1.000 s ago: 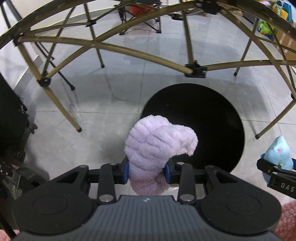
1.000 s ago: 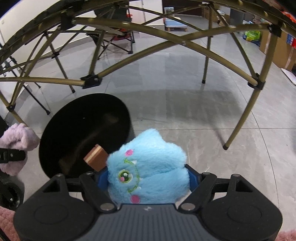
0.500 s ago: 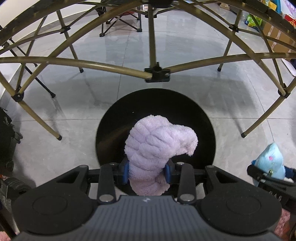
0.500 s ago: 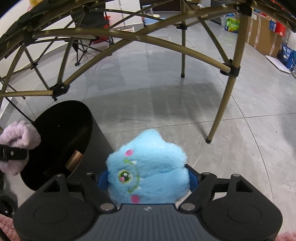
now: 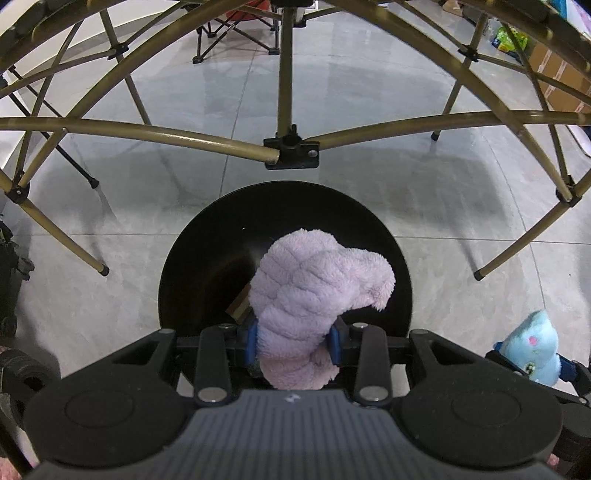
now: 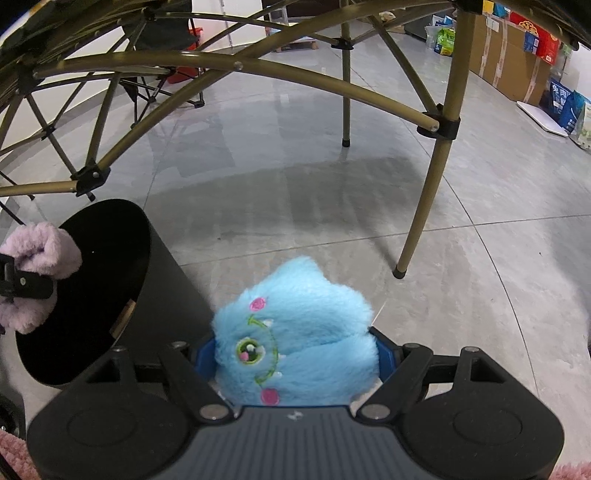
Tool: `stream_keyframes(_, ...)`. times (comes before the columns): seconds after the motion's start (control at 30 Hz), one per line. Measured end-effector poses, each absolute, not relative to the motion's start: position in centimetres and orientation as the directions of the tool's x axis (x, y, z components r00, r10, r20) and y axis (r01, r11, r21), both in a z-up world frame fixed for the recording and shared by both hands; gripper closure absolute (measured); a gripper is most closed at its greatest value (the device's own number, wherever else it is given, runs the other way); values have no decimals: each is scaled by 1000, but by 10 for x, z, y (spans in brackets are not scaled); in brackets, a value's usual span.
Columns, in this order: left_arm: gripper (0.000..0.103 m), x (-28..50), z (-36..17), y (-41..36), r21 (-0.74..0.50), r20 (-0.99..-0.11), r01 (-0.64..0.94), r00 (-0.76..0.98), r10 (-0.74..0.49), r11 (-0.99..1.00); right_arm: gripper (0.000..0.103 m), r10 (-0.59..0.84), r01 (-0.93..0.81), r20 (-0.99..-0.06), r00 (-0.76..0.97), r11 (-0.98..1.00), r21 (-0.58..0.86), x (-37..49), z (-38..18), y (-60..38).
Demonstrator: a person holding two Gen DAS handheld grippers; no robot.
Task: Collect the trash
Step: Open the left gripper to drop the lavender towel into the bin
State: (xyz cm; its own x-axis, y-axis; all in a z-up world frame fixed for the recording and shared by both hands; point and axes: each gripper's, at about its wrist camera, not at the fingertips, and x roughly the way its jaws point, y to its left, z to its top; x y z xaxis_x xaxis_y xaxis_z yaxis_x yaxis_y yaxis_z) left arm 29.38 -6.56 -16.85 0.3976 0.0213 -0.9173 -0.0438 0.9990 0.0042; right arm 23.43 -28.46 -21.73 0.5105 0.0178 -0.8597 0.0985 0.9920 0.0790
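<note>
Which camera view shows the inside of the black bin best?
The left wrist view: it looks almost straight down into the black bin, where a brown block lies. The right wrist view shows the bin obliquely at the left edge, its inside mostly dark.

Tiled floor seen beneath a folding table frame

A grey glossy tiled floor [image 5: 369, 122] is crossed by the olive-gold tubes of a folding frame [image 5: 177, 138], joined by black connectors [image 5: 291, 151]. Beyond the frame, a folding chair [image 5: 236, 26] is seen by a pale wall [image 6: 229, 22]. To the right of the frame, cardboard boxes [image 6: 506, 62] and bags are stacked.
</note>
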Motion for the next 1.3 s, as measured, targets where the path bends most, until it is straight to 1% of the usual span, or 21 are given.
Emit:
stream_keyframes(0.13,68,294,-171,-63,10,-920,-52,391,30,999,25,22,94,-859,511,992,81,234,-218,-284)
stream_keyframes(0.2,65,295,-170,-62,11,-919,-59,393,34,998,25,25,90,-860,510,993,83,235,-218,-283)
stream_keyframes(0.23,57,295,-170,-62,18,-918,-64,394,42,998,25,26,88,-860,510,993,82,235,-218,-283)
stream_keyframes(0.27,42,295,-170,-62,30,-918,-71,394,56,997,25,26,88,-859,511,993,83,235,-217,-283)
stream_keyframes(0.3,32,295,-171,-62,38,-917,-78,393,65,996,25,27,88,-859,511,993,83,234,-217,-283)
stream_keyframes(0.33,13,295,-171,-61,46,-916,-86,394,76,995,25,27,88,-859,511,993,83,234,-217,-283)
stream_keyframes(0.37,1,295,-170,-61,61,-913,-97,398,94,993,25,26,88,-859,511,993,82,234,-217,-283)
stream_keyframes(0.47,0,295,-168,-60,104,-901,-120,409,145,987,25,28,88,-859,512,993,84,234,-217,-284)
stream_keyframes(0.6,0,297,-173,-57,108,-915,-131,376,150,986,25,31,83,-859,511,993,86,235,-218,-284)
stream_keyframes(0.9,0,294,-172,-52,110,-919,-141,363,154,984,25,33,70,-859,511,994,80,233,-216,-280)
stream_keyframes(1.3,0,282,-159,-32,93,-908,-170,390,153,981,25,23,53,-852,523,997,60,228,-204,-266)
